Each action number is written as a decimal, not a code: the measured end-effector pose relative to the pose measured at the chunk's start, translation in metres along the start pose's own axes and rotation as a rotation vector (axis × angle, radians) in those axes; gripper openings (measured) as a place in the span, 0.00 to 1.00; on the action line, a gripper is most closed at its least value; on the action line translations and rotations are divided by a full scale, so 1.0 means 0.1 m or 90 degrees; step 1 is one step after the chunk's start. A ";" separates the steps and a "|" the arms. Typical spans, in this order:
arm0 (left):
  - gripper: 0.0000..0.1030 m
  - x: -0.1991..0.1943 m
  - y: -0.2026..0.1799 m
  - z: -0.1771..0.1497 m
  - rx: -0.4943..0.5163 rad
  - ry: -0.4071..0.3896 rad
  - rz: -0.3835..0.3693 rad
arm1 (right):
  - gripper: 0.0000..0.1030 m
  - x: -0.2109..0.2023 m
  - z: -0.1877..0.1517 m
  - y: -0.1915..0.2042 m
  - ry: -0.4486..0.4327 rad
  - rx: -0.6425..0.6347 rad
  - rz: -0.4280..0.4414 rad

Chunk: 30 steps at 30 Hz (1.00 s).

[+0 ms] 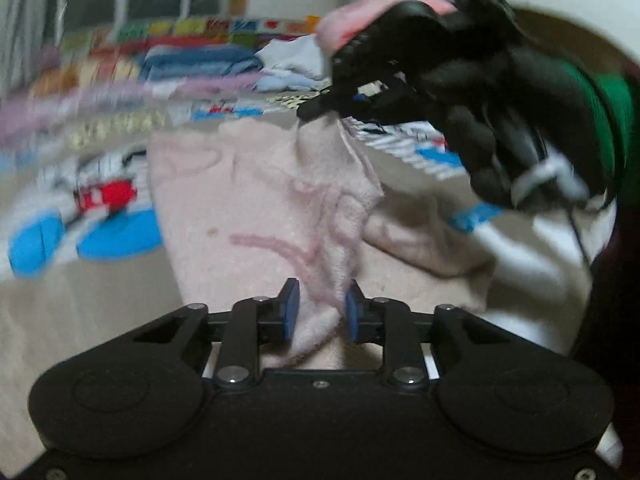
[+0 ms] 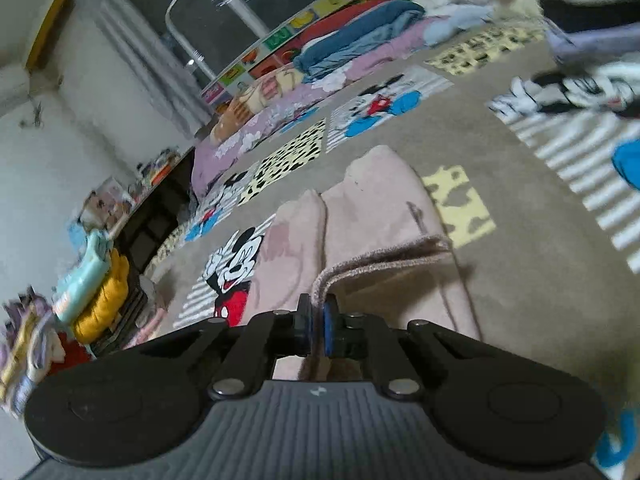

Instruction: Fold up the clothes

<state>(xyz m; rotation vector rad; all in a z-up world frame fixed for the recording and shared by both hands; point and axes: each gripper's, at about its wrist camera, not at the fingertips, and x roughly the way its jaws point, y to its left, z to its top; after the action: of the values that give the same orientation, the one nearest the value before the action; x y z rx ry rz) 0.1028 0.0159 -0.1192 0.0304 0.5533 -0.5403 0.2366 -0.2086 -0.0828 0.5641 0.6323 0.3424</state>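
- Pink fleece garment lies on the carpet, its long axis running away from my right claw toward the far bedding, with two rounded ends side by side at the far end.
- My right claw is pinched together on a ribbed, brownish edge of it, which is lifted off the carpet.
- From the left wrist view, my left claw has a bunched fold of the same fleece between its blue pads; I read the pads as pressing on it, though blur makes contact hard to judge.
- A black-gloved hand carries the right claw there, with a green cuff behind it.
- Carpet is beige with cartoon mouse panels, striped patches and yellow spotted squares.
- Folded blue bedding and lilac covers sit along the far edge, below a dark window.
- Fleece looks soft and pale pink, with faint darker pink line markings.
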 end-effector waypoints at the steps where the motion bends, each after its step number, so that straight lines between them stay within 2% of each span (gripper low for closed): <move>1: 0.20 -0.01 0.05 0.01 -0.038 -0.001 -0.014 | 0.08 0.03 0.01 0.05 0.003 -0.012 0.000; 7: 0.17 -0.03 0.43 -0.03 -0.257 -0.002 -0.106 | 0.08 0.27 0.06 0.40 0.024 -0.087 0.000; 10: 0.17 -0.06 0.55 -0.07 -0.330 -0.004 -0.133 | 0.09 0.42 0.04 0.59 0.037 -0.132 -0.001; 13: 0.17 -0.08 0.64 -0.10 -0.379 -0.006 -0.144 | 0.17 0.60 0.02 0.69 0.059 -0.156 -0.004; 17: 0.19 -0.13 0.64 -0.10 -0.382 -0.010 -0.146 | 0.43 0.64 0.02 0.73 0.054 -0.160 0.047; 23: 0.33 -0.17 0.72 -0.09 -0.403 -0.037 -0.142 | 0.50 0.33 0.14 0.63 -0.001 -0.189 0.097; 26: 0.33 -0.18 0.76 -0.04 -0.415 -0.070 -0.134 | 0.53 0.20 0.18 0.52 -0.027 -0.200 0.106; 30: 0.33 -0.09 0.70 0.09 -0.382 -0.085 -0.095 | 0.53 0.23 0.18 0.36 -0.018 -0.179 0.101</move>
<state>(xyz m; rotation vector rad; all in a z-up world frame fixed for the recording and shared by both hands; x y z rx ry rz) 0.1353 0.0792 -0.1152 -0.6173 0.5717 -0.4993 0.2608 -0.1755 -0.0603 0.3489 0.5030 0.5622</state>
